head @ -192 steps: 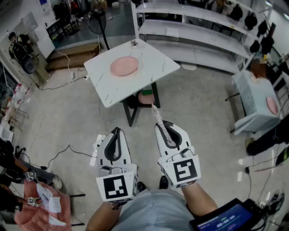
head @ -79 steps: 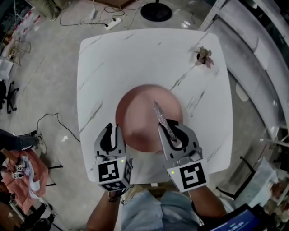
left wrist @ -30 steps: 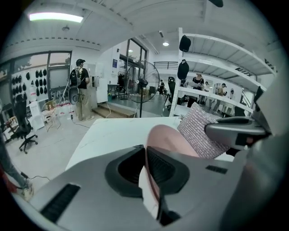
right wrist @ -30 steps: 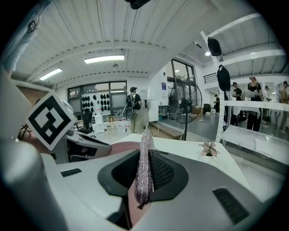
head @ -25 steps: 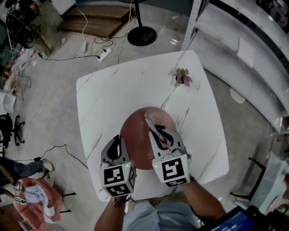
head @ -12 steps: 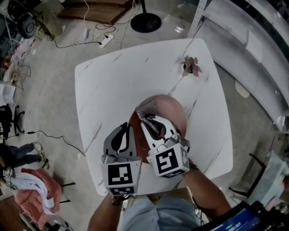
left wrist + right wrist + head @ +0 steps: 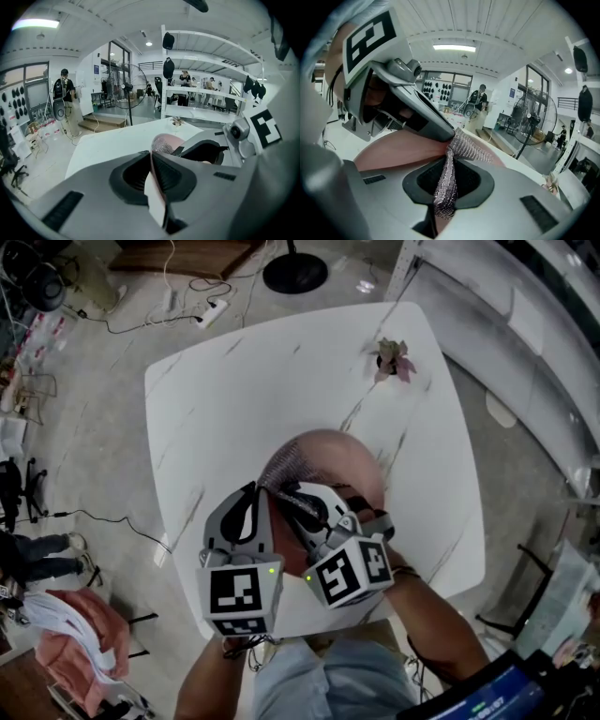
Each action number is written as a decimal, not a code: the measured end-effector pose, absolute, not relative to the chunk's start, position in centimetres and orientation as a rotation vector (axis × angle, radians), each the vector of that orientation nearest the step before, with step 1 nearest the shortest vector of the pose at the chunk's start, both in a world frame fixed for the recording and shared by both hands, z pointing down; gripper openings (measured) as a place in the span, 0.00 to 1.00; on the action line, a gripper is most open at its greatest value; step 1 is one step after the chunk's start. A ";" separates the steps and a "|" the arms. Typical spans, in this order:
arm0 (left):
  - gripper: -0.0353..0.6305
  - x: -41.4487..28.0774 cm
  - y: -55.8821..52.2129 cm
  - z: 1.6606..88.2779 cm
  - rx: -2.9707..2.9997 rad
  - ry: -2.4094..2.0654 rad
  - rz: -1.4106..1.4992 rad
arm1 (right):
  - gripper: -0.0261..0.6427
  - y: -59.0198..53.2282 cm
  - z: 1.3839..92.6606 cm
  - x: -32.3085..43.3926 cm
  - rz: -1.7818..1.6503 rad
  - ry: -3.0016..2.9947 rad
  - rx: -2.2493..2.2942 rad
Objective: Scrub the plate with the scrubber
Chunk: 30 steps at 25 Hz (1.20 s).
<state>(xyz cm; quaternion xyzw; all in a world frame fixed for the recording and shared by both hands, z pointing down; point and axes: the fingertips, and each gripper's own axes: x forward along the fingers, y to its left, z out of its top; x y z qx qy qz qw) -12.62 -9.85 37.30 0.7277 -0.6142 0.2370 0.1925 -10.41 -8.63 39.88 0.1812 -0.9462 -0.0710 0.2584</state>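
A pink plate (image 7: 339, 461) lies near the middle of the white marble table (image 7: 216, 395). My right gripper (image 7: 287, 491) is shut on a silver mesh scrubber (image 7: 281, 466), which presses on the plate's left part. In the right gripper view the scrubber (image 7: 468, 146) fans out from between the jaws over the plate (image 7: 401, 151). My left gripper (image 7: 254, 493) is at the plate's left rim. In the left gripper view its jaws stand shut on a thin pink-white edge of the plate (image 7: 154, 187). The two grippers sit side by side, almost touching.
A small potted plant (image 7: 392, 358) stands at the table's far right corner. A fan base (image 7: 294, 270) and cables lie on the floor beyond the table. White shelving (image 7: 525, 324) runs along the right. Pink cloth (image 7: 70, 634) lies on the floor at lower left.
My right gripper has swung left across the plate, carrying the scrubber to the plate's left part. The left gripper has come up to the plate's left rim.
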 end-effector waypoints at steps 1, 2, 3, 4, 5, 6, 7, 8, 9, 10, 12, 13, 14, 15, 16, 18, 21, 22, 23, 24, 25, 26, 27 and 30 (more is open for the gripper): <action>0.08 -12.6 -9.8 37.4 2.037 -1.719 0.656 | 0.12 -8.5 40.0 -10.4 -0.214 -2.557 0.483; 0.08 -12.7 -9.7 37.5 2.031 -1.714 0.648 | 0.12 -8.4 40.1 -10.3 -0.234 -2.549 0.474; 0.08 -12.7 -9.7 37.6 2.024 -1.708 0.640 | 0.12 -8.2 40.3 -10.2 -0.251 -2.541 0.464; 0.08 -12.7 -9.6 37.8 2.016 -1.701 0.630 | 0.12 -8.1 40.4 -10.1 -0.266 -2.532 0.455; 0.08 -12.7 -9.5 37.9 2.007 -1.694 0.620 | 0.12 -7.9 40.7 -9.9 -0.280 -2.520 0.445; 0.08 -12.7 -9.4 38.1 1.996 -1.686 0.613 | 0.12 -7.7 41.0 -9.7 -0.294 -2.505 0.435; 0.08 -12.8 -9.2 38.3 1.985 -1.676 0.611 | 0.12 -7.5 41.3 -9.4 -0.306 -2.490 0.424; 0.08 -12.9 -9.1 38.4 1.977 -1.667 0.616 | 0.12 -7.3 41.6 -9.1 -0.317 -2.476 0.414; 0.08 -13.0 -9.2 38.5 1.978 -1.666 0.624 | 0.12 -7.1 41.9 -8.9 -0.330 -2.462 0.404; 0.08 -13.1 -9.3 38.5 1.987 -1.672 0.631 | 0.12 -6.9 42.0 -8.8 -0.349 -2.447 0.394; 0.08 -13.3 -9.4 38.4 1.997 -1.686 0.643 | 0.12 -6.7 42.2 -9.0 -0.399 -2.421 0.370; 0.08 -13.4 -9.5 38.4 1.995 -1.689 0.647 | 0.12 -6.6 42.2 -9.2 -0.424 -2.412 0.354; 0.08 -13.4 -9.5 38.5 1.994 -1.691 0.650 | 0.12 -6.5 42.2 -9.4 -0.450 -2.407 0.335; 0.08 -13.4 -9.6 38.5 1.993 -1.691 0.653 | 0.12 -6.3 42.2 -9.5 -0.481 -2.405 0.310; 0.08 -13.4 -9.7 38.5 1.993 -1.691 0.658 | 0.12 -5.8 42.1 -9.8 -0.515 -2.404 0.280; 0.08 -13.5 -9.7 38.6 1.988 -1.688 0.674 | 0.12 -4.7 41.9 -10.4 -0.582 -2.402 0.221; 0.08 -13.8 -9.3 38.7 1.969 -1.673 0.702 | 0.12 -2.9 41.7 -11.1 -0.638 -2.411 0.148; 0.08 -13.8 -9.1 38.7 1.964 -1.669 0.708 | 0.12 -2.2 41.7 -11.2 -0.650 -2.418 0.122; 0.08 -13.8 -9.0 38.9 1.956 -1.662 0.715 | 0.12 -1.7 41.7 -11.3 -0.660 -2.425 0.096; 0.08 -13.8 -8.9 39.0 1.951 -1.657 0.720 | 0.12 -1.2 41.9 -11.3 -0.667 -2.432 0.072; 0.08 -13.7 -9.0 39.1 1.951 -1.658 0.721 | 0.12 -0.8 42.1 -11.3 -0.671 -2.438 0.051; 0.08 -13.7 -9.0 39.1 1.952 -1.662 0.721 | 0.12 -0.4 42.2 -11.2 -0.673 -2.443 0.030; 0.08 -13.8 -9.0 39.1 1.953 -1.666 0.723 | 0.12 0.0 42.3 -11.2 -0.672 -2.447 0.008; 0.08 -14.0 -9.1 38.8 1.958 -1.681 0.721 | 0.12 1.3 42.5 -11.2 -0.662 -2.461 -0.065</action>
